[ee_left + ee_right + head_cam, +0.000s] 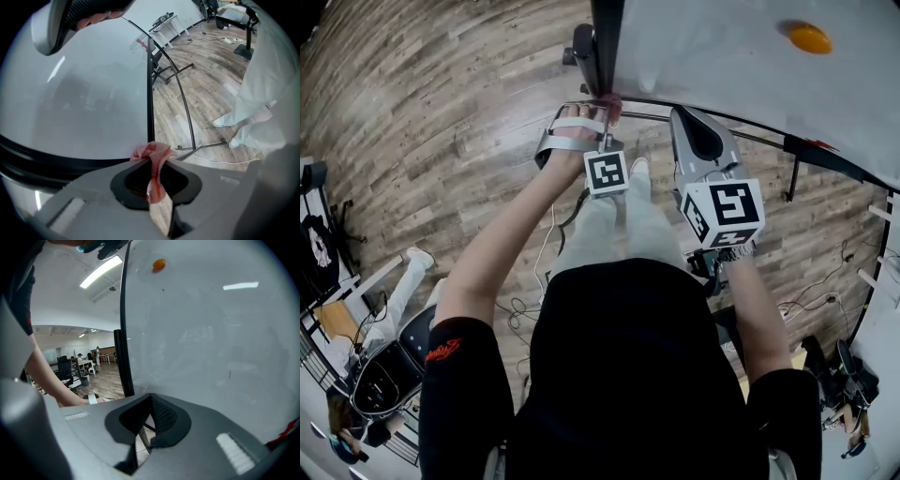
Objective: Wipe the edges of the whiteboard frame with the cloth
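Pinching the pink cloth (151, 151) tight, the left gripper (153, 161) holds it at the whiteboard frame (150, 93) corner. Right of the frame, the right gripper (149, 398) has its jaws together, empty.

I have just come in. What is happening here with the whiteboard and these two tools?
A person stands at a whiteboard with a gripper in each hand. The left gripper is shut on a pink cloth and holds it at a corner of the black frame, where two edges meet. The right gripper is shut, holds nothing, and points at the board's white face.
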Tool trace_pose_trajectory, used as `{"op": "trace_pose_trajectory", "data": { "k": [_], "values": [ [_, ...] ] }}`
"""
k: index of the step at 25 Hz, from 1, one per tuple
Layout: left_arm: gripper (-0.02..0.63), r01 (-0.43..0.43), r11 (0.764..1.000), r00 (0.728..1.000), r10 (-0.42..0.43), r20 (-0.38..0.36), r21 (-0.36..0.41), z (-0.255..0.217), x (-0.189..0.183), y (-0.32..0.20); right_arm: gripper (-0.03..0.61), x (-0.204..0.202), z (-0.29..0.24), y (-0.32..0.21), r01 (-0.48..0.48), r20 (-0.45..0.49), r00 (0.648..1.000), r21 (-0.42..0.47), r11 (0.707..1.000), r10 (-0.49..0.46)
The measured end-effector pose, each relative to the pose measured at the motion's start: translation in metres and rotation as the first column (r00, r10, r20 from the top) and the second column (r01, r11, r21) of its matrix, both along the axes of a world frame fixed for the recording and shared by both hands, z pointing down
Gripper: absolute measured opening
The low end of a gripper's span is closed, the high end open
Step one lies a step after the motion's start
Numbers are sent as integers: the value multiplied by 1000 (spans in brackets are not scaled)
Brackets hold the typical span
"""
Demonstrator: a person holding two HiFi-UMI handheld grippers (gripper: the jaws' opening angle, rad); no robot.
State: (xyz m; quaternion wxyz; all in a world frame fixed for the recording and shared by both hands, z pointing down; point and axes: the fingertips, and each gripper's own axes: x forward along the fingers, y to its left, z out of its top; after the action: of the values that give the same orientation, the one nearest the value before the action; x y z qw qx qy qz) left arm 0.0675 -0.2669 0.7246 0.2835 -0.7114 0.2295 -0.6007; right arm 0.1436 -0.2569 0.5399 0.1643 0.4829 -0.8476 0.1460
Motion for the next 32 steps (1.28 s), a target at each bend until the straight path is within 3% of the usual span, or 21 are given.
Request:
{"op": "trace_pose_trajectory", "data": {
  "k": [4, 7, 12, 14, 19, 25, 29, 32],
  "values": [
    [46, -2, 1000, 1000, 2, 14, -9, 6, 3, -8, 2, 7, 5, -11, -5, -1, 1000, -10, 1000, 5],
    [46, -16, 1000, 996, 14, 85, 26, 0, -3, -16, 3, 8, 8, -11, -6, -1, 1000, -16, 1000, 6],
    [46, -7, 1000, 1000, 6, 16, 18, 10, 3, -11, 2, 7, 10, -8, -14, 0, 1000, -24, 1000, 14],
    [46, -6, 1000, 1000, 6, 20, -29, 17, 3, -6, 3, 7, 11, -8, -13, -1, 1000, -27, 1000, 13],
    [46, -16, 1000, 998, 17, 65, -10, 15, -2, -10, 3, 8, 14, -5, -15, -3, 1000, -32, 999, 14],
    [46, -22, 998, 999, 24, 32, -64, 28, 2, -3, 2, 7, 16, -4, -22, -6, 1000, -35, 999, 22],
    [46, -26, 996, 998, 31, 57, -90, 37, -2, 4, 3, 6, 15, 1, -25, -11, 1000, -35, 999, 24],
    [46, -33, 997, 995, 39, 96, -68, 45, -9, 6, 2, 8, 16, 4, -30, -11, 1000, -35, 999, 29]
  ]
}}
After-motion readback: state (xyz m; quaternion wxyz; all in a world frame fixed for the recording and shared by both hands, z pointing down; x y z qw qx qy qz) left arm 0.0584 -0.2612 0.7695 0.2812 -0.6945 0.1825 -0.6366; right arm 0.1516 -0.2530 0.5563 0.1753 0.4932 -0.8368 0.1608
